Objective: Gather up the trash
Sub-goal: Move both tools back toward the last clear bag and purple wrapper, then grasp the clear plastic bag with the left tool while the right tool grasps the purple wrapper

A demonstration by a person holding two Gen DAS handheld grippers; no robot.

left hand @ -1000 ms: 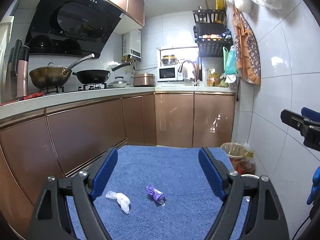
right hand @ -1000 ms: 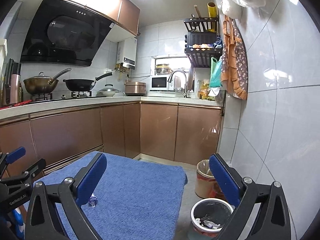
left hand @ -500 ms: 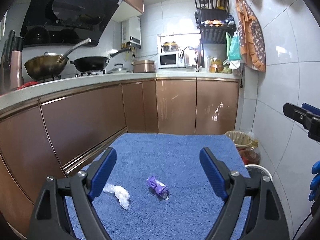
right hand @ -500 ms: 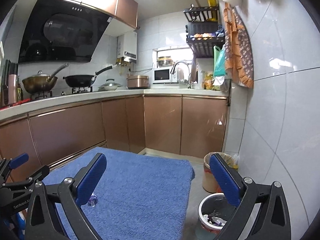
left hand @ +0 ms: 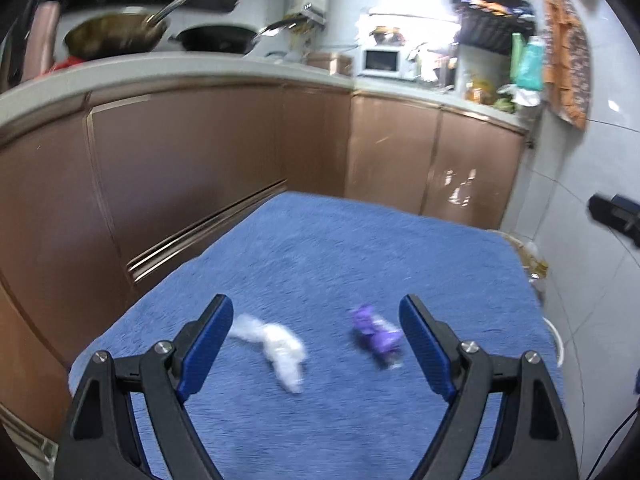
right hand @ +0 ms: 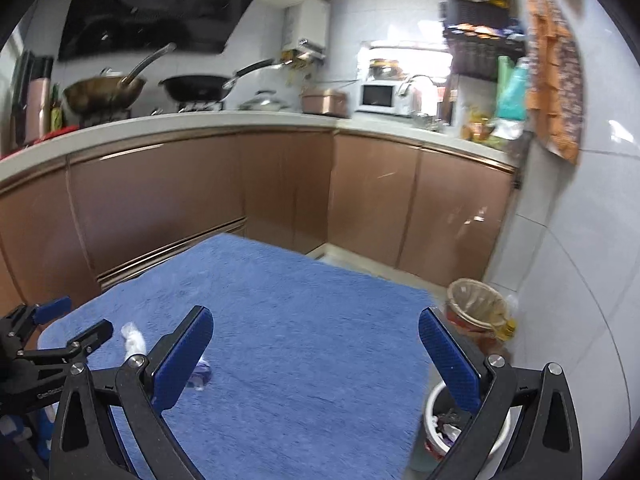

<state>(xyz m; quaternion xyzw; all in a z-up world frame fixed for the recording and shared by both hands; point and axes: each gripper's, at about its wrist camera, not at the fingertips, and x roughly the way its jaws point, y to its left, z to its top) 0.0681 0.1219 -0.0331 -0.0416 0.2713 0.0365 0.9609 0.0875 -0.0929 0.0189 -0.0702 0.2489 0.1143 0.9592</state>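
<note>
A crumpled white wrapper (left hand: 276, 346) and a purple wrapper (left hand: 376, 334) lie on a blue rug (left hand: 340, 264). My left gripper (left hand: 316, 340) is open above them, both pieces between its fingers. In the right wrist view the white wrapper (right hand: 134, 338) and purple wrapper (right hand: 200, 374) lie at the left, beside the left gripper (right hand: 60, 332). My right gripper (right hand: 316, 356) is open and empty over the rug. A white trash bin (right hand: 448, 424) holding scraps stands at the rug's right edge, partly hidden by my right finger.
Copper cabinets (right hand: 200, 200) run along the left and back. A bag-lined basket (right hand: 476, 312) and a bottle stand by the white tiled wall on the right. Pans sit on the stove (right hand: 192, 88).
Both grippers have tilted downward and moved toward the rug. The wrappers now sit between my left fingers. The frames are blurred by motion.
</note>
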